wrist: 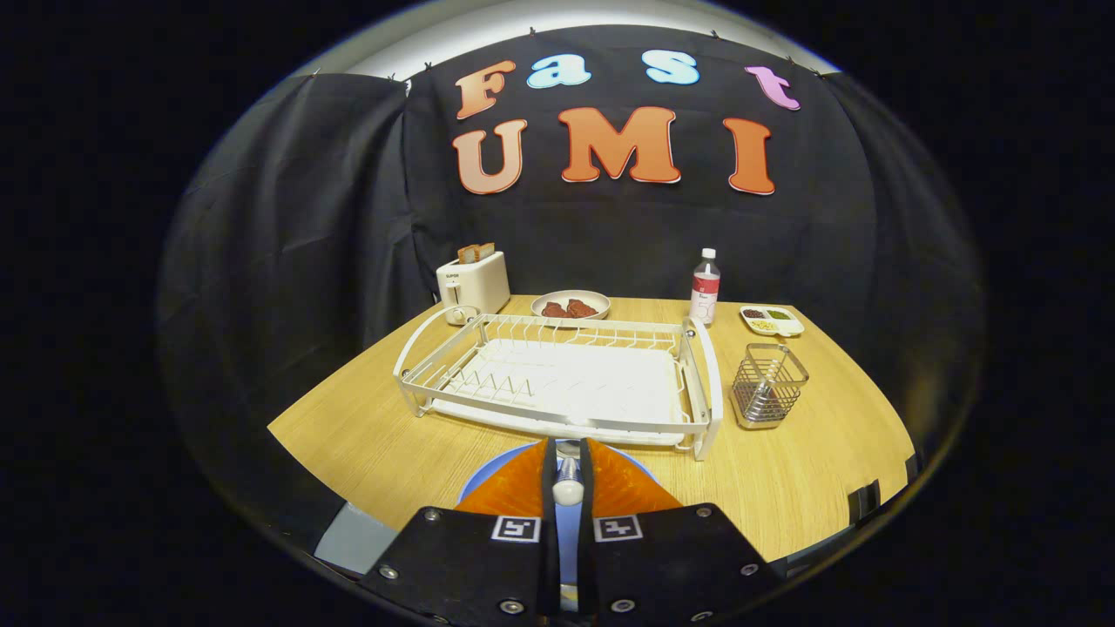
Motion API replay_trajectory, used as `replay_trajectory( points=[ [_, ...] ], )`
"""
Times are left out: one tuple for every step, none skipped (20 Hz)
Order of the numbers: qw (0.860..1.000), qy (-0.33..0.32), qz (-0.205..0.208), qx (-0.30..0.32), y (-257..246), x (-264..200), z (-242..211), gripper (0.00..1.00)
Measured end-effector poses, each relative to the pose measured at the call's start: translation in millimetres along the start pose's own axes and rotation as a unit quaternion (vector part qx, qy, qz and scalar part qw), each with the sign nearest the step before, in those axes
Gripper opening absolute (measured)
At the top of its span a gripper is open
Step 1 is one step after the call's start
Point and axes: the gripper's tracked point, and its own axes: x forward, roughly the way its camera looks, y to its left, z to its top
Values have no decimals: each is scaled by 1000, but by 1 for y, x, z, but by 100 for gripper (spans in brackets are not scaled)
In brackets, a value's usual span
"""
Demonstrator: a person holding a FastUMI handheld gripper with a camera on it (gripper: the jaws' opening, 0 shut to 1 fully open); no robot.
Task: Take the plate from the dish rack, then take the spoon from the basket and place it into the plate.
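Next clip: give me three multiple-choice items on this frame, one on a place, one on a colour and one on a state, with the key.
1. Where is the round blue plate?
A in the white wire dish rack
B on the wooden table, under the gripper
C in the square wire basket

2. What colour are the jaws?
A orange
B green
C grey

3. How do the jaws stand?
A wide open
B shut on the white-tipped metal spoon
C shut on nothing

Key:
1 B, the blue rim shows beneath the jaws and the dish rack holds nothing.
2 A, both are orange.
3 B, the spoon sits pinched between them.
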Motion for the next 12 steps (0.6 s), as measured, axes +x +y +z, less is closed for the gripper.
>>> replay_trajectory(
  points=[
    [1000, 4, 4, -1, 3, 5, -4, 8],
    [1000, 8, 8, -2, 5, 8, -7, 8],
    [1000, 12, 10, -4, 7, 12, -9, 8],
    [1000, 17, 13, -5, 9, 16, -12, 8],
    [1000, 21, 14, -6, 11, 17, -15, 8],
    [1000, 24, 17, -9, 12, 18, -17, 8],
    [999, 27, 18, -12, 13, 18, -19, 8],
    [999, 32, 21, -13, 14, 19, -21, 8],
    [999, 37, 24, -15, 16, 19, -23, 10],
    [999, 39, 25, -17, 16, 20, -23, 11],
    [999, 39, 25, -17, 16, 21, -22, 14],
    [999, 40, 26, -15, 16, 20, -20, 15]
  ],
)
